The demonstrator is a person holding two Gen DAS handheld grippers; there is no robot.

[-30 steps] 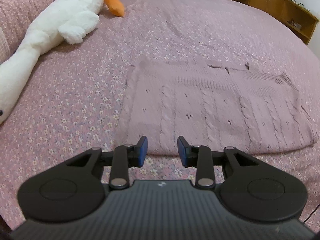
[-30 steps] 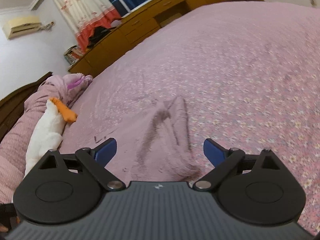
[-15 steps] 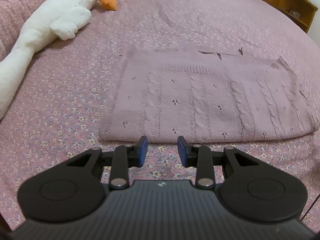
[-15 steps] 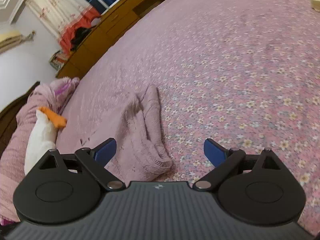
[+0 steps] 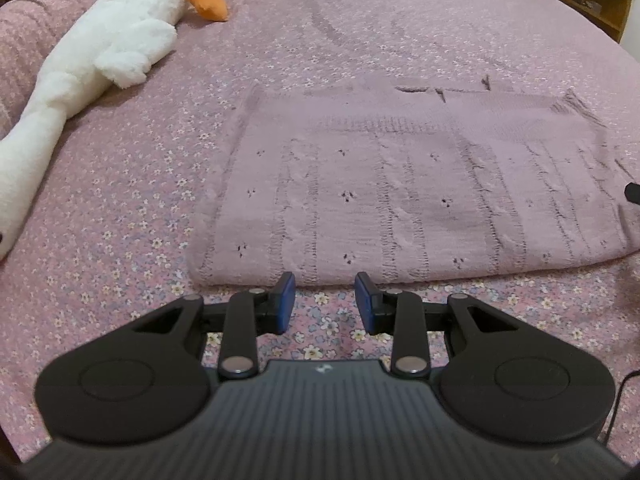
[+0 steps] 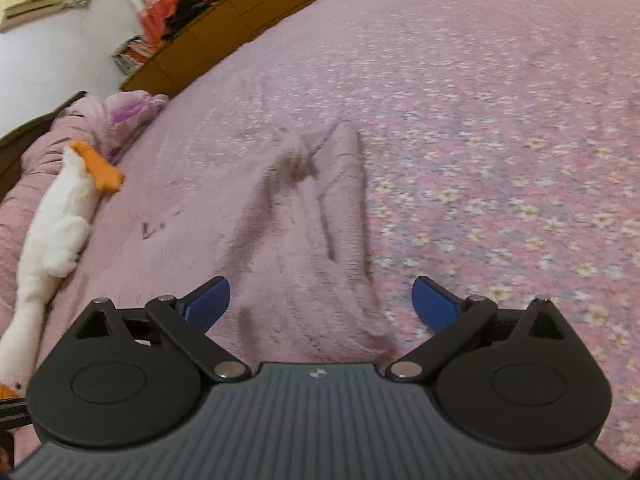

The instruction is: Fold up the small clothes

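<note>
A mauve cable-knit garment [image 5: 408,196] lies flat and folded on the floral bedspread [image 5: 120,240]. My left gripper [image 5: 324,300] hovers just short of its near folded edge, jaws narrowly apart with only bedspread between the blue pads. In the right wrist view the same garment [image 6: 304,248] runs away from the camera, its near end between the wide-open jaws of my right gripper [image 6: 320,300], pads clear of the cloth. A dark bit of the right gripper [image 5: 632,192] shows at the garment's right end.
A long white plush goose [image 5: 100,48] with an orange beak lies along the bed's left side, beside a pink pillow [image 6: 48,148]. Wooden cabinets [image 6: 224,20] and a curtain stand beyond the bed. Bare bedspread [image 6: 520,160] spreads right of the garment.
Both grippers have come down and closer to the garment. The right one now straddles its near end, and the left one sits nearer the folded edge. Neither jaw opening changed.
</note>
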